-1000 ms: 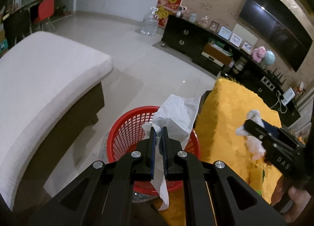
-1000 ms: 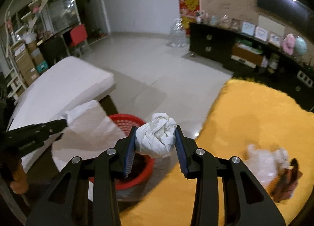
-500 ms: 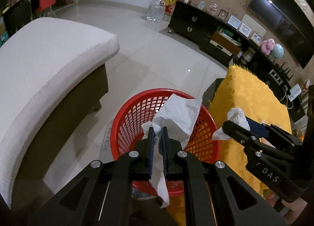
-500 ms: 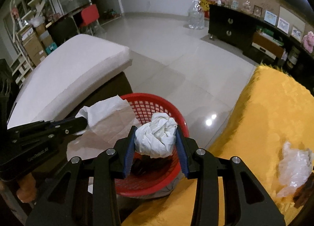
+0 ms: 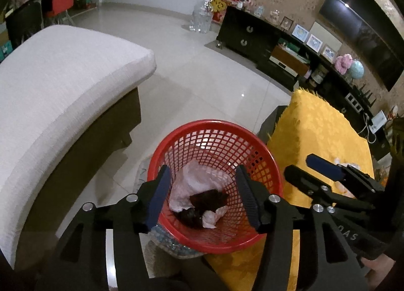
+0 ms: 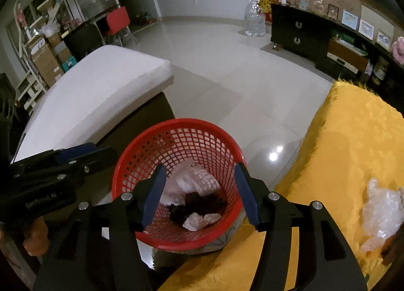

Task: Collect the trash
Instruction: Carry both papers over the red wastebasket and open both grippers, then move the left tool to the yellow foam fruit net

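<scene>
I have both tools over the round red plastic mesh basket [image 5: 255, 159], which stands on the pale tiled floor [image 5: 197, 69] between the white cushioned sofa [image 5: 63, 84] and the table draped in a shaggy yellow cloth [image 5: 320, 129]. My left gripper [image 5: 200, 185] is spread wide with nothing between its blue-padded fingers [image 5: 159, 192], and it frames the basket's inside. My right gripper [image 6: 199, 185] is likewise wide apart and empty, hanging above the same basket [image 6: 176, 129]. Down in the basket lie the crumpled white tissue papers [image 5: 197, 180], with a dark brown clump of scraps [image 5: 204, 200] resting on and beside them; the right wrist view shows the same tissues [image 6: 194, 180] and dark clump [image 6: 202, 205]. On the yellow cloth [image 6: 353, 139], well apart from the basket, lies a wrinkled clear plastic wrapper [image 6: 381, 212], untouched. A black TV cabinet [image 5: 252, 36] runs along the far wall.
</scene>
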